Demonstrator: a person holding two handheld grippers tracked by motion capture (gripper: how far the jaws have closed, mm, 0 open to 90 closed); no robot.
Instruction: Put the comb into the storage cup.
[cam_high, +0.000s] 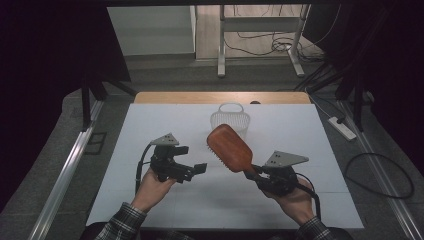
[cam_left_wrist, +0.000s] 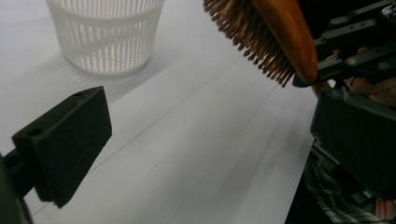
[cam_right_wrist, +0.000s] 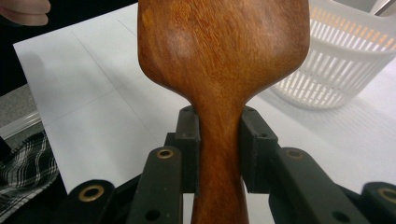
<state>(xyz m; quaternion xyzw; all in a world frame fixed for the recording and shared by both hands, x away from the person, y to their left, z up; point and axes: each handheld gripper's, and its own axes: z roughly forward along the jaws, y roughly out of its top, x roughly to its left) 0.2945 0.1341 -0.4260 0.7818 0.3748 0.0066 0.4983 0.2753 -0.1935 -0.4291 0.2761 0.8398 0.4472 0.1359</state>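
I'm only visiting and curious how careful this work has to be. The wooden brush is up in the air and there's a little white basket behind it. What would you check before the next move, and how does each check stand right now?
1. Grip on the hairbrush: the right gripper has both jaws pressed on the handle. Ok.
2. Brush lifted off the table, bristles facing down. Ok.
3. Basket upright, mouth open. Ok.
4. Basket empty: its inside is too small to make out from above. Cannot tell.
5. Left gripper open, holding nothing, off to the brush's side. Ok.
6. Whether the brush fits inside the basket. Cannot tell.
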